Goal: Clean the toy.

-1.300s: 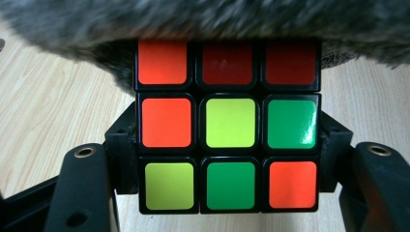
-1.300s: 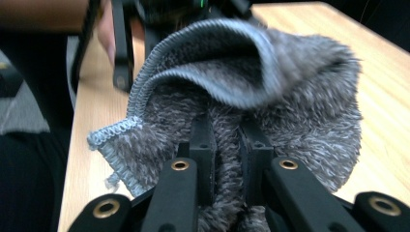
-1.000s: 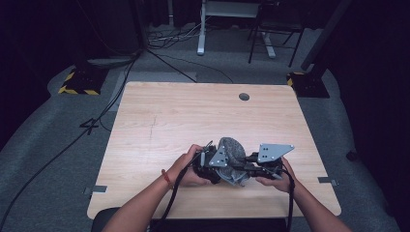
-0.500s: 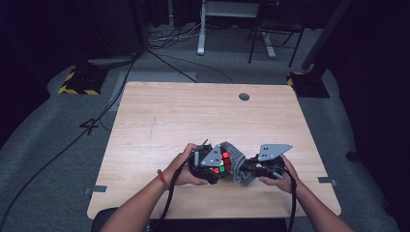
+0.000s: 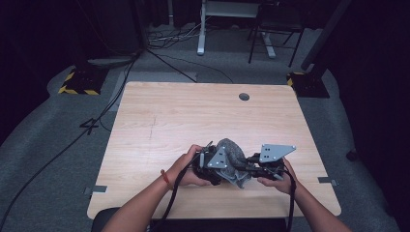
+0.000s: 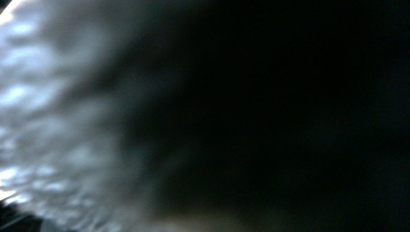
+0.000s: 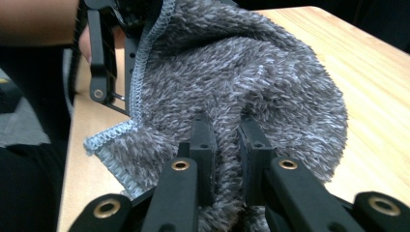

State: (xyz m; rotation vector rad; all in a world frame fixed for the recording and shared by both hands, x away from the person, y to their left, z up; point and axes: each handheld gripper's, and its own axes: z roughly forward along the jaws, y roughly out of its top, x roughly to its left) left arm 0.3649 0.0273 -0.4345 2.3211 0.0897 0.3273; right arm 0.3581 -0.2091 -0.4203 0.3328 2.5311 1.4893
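Both grippers meet over the near middle of the wooden table (image 5: pixel 159 111), a grey fuzzy cloth (image 5: pixel 232 153) bunched between them. Right gripper (image 7: pixel 226 126) is clenched on a fold of the cloth, jaws nearly together with pile squeezed between. Left gripper (image 5: pixel 209 163) sits against the cloth's other side, jaws closed; its own view is a blur of grey pile, so whether it grips the cloth can't be told.

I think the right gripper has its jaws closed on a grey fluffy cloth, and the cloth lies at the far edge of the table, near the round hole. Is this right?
Not quite. The right gripper is closed on the grey fluffy cloth, but the cloth is at the near edge of the table, between the person's hands, far from the round hole. The high view shows it.
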